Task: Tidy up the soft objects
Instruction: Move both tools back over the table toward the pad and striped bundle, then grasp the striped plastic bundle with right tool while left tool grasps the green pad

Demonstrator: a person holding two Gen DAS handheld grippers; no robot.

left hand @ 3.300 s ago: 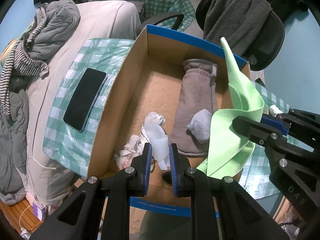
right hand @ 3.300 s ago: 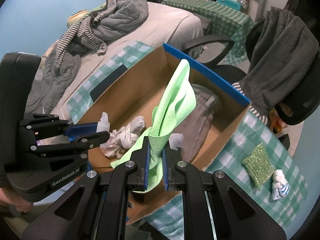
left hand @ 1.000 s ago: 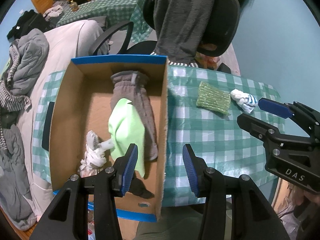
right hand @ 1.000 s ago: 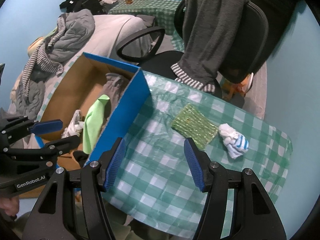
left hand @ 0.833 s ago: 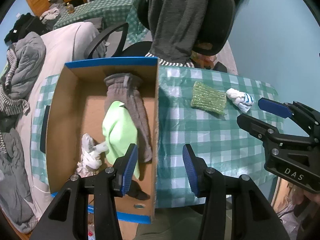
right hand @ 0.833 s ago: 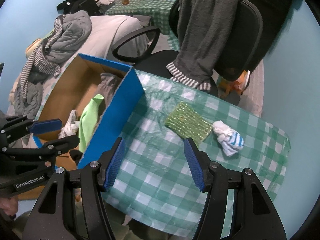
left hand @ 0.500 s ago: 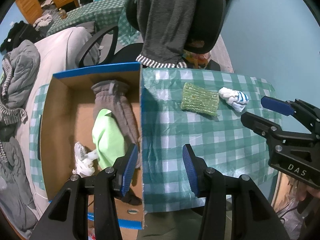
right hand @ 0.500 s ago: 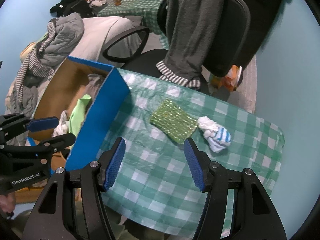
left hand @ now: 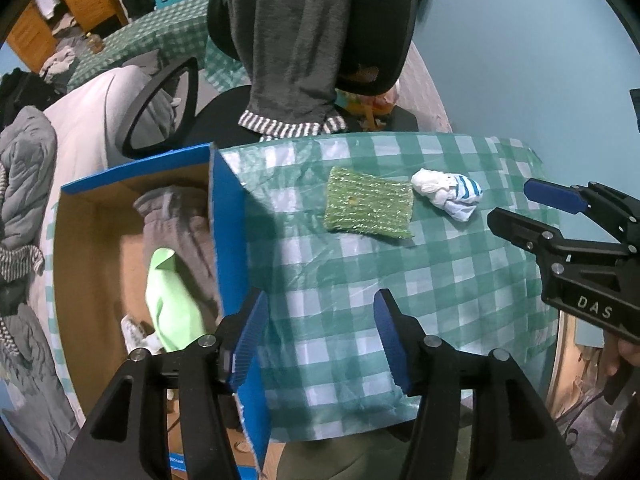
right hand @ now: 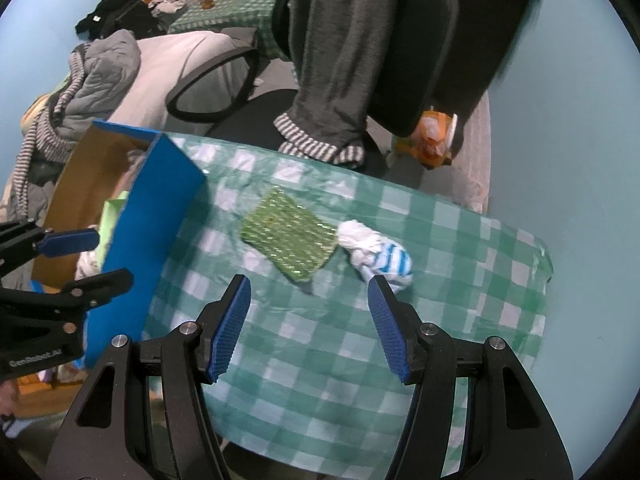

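Checkered tablecloth [right hand: 460, 240] is still carrying a green sponge [right hand: 290, 238] and balled sock [right hand: 378, 254] beside the box [right hand: 148, 216] (half-filled); right gripper [right hand: 308, 326] and left gripper [left hand: 320, 338] are both hanging wide open, empty, probably lining up those two.

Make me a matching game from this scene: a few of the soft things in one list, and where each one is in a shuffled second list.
Things:
1. green scrubby pad
2. striped white sock ball
3. lime green cloth
4. grey sweater

Places:
A. draped over the office chair
B. inside the cardboard box
C. on the checked tablecloth, nearer the box
D. on the tablecloth, farther from the box

Pairs: 1-C, 2-D, 3-B, 4-A
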